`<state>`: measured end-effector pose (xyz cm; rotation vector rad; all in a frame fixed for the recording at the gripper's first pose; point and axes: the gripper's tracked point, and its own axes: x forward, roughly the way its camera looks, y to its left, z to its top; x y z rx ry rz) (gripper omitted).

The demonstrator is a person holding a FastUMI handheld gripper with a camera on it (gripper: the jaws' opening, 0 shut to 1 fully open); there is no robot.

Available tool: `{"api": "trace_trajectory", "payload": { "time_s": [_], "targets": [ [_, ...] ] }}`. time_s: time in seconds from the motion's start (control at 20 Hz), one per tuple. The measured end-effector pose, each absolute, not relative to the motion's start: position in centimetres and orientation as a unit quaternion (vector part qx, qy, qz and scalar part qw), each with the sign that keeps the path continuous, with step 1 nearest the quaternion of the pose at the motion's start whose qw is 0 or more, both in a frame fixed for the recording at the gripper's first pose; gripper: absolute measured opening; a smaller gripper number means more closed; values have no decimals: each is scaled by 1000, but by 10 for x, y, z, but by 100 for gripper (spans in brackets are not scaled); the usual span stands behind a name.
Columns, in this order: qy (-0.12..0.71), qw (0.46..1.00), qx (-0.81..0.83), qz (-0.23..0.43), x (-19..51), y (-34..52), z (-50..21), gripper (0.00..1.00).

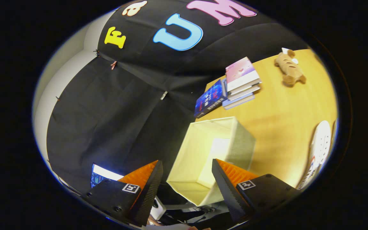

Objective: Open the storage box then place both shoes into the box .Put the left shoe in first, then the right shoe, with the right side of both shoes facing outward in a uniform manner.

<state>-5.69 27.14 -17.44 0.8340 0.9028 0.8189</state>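
Wooden table (283, 111), open storage box (209, 153), stacked books (240, 81), gripper (187, 182) spread wide, empty.

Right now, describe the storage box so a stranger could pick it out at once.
Start at the wooden table against the black cloth wall. The storage box sits at the table's edge, just ahead of the open gripper, nearer than the stack of books and the plush toy. It is the only pale fabric cube, open-topped and empty inside.

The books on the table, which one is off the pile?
The dark blue book, leaning against the side of the stack of books nearest the storage box. The open gripper holds nothing.
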Motion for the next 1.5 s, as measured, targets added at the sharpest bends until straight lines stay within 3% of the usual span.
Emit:
{"api": "trace_trajectory", "payload": {
  "time_s": [0.6,0.95,1.5],
  "targets": [
    [489,837,182,168,-89,69,-350,95],
    [542,826,97,121,-88,41,-412,80],
    [580,797,134,98,-50,46,-439,68]
  ]
}}
